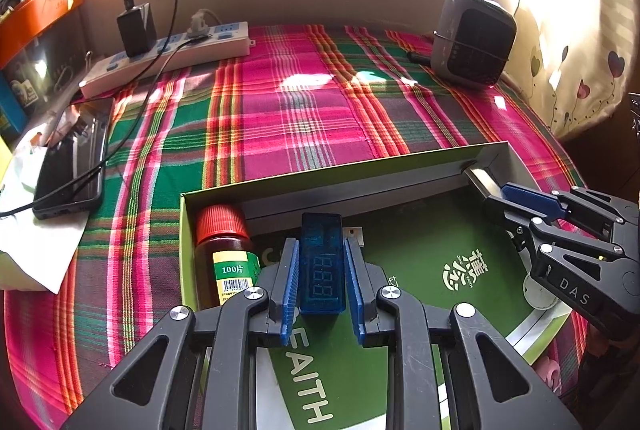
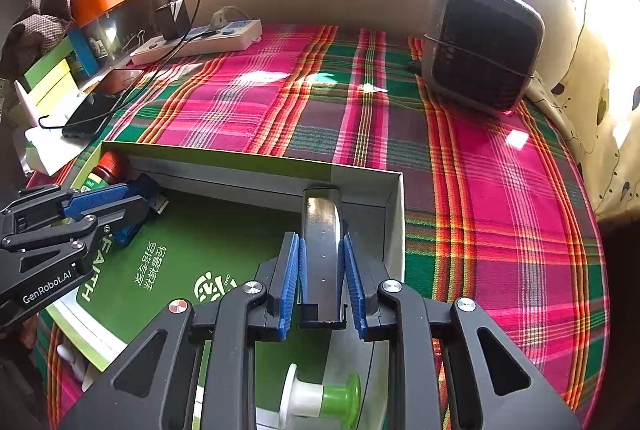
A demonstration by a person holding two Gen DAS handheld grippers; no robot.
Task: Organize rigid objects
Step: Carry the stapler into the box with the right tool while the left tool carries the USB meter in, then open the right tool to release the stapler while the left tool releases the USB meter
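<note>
- Left gripper [image 1: 321,272] clamps translucent blue USB meter [image 1: 322,262], mid-frame; lower beside red-capped amber bottle [image 1: 224,254].
- Right gripper [image 2: 321,272] pinches shiny metal bar [image 2: 322,250]; seat along green cardboard box's far wall [image 2: 360,175], then release.

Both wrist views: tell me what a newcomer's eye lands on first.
The bright pink and green plaid cloth covers the whole surface. On it sits an open green box; the left gripper holds a blue USB meter beside a red-capped bottle, and the right gripper holds a shiny metal bar at the box's far right corner.
</note>
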